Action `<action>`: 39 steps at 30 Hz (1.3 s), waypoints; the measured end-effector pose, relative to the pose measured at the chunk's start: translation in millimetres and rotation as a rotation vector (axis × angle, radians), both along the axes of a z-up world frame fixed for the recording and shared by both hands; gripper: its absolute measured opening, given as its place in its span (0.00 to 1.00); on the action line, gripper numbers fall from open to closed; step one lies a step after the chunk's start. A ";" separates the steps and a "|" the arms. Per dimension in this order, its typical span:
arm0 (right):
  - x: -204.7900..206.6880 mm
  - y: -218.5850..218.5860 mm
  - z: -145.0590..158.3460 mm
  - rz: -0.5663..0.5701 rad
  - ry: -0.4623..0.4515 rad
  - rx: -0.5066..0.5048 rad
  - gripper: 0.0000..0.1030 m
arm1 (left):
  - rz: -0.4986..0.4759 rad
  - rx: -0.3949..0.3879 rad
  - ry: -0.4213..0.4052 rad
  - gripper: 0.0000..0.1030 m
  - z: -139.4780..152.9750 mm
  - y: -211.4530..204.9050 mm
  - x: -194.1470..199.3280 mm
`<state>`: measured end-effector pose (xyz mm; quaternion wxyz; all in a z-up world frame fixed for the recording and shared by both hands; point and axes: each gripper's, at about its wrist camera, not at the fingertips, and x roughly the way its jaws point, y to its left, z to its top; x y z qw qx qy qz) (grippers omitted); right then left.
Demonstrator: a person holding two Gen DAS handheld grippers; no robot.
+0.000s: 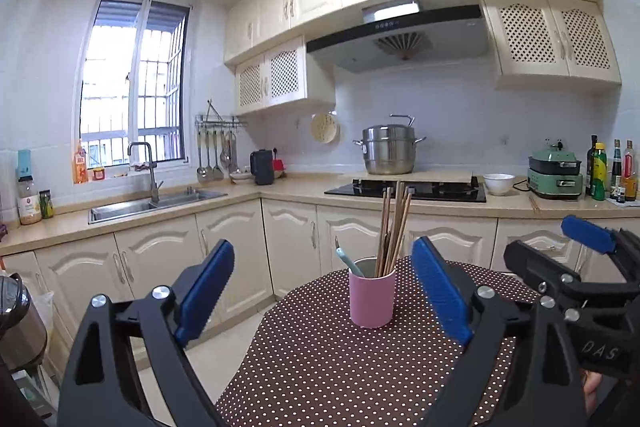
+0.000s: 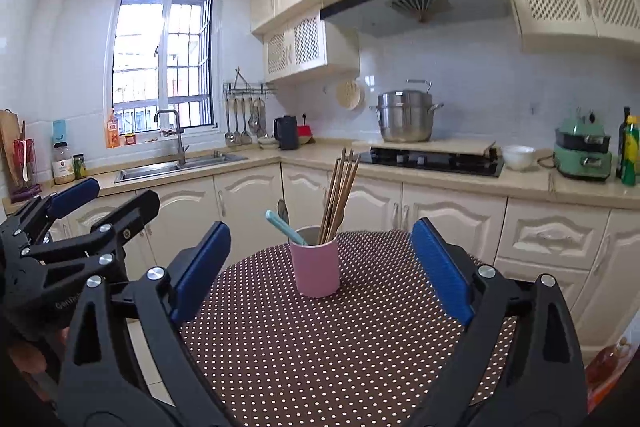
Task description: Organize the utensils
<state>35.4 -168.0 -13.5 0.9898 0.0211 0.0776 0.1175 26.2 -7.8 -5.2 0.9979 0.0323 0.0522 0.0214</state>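
My left camera sits on my left gripper (image 1: 324, 287) and looks nearly level across the dotted table (image 1: 320, 367). My right camera does the same from my right gripper (image 2: 320, 267), just beside it. Both see the pink cup (image 1: 372, 297) close by and the kitchen counter (image 1: 280, 193) far behind.

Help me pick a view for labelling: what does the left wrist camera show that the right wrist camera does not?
Only the left wrist view shows the dark appliance at its left edge and the whole bottle row on the counter.
Only the right wrist view shows the cutting board by the wall and the spoon bowl behind the cup.
Both show the pink cup with chopsticks and both open grippers' blue fingers.
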 end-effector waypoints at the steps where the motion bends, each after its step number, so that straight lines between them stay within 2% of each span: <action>1: -3.7 -0.4 2.1 -0.003 -0.011 -0.004 0.89 | 0.000 0.000 -0.005 0.86 0.6 -0.2 -3.6; 10: -17.5 -0.6 6.9 -0.027 -0.048 -0.027 0.89 | -0.011 -0.019 -0.027 0.86 6.9 -2.1 -13.1; 25: -18.5 0.0 7.4 -0.022 -0.035 -0.025 0.89 | -0.003 -0.025 -0.047 0.86 4.5 -3.3 -12.8; 39: -13.3 -0.1 2.6 -0.018 -0.012 -0.022 0.90 | 0.004 -0.028 -0.026 0.86 2.0 -1.8 -5.4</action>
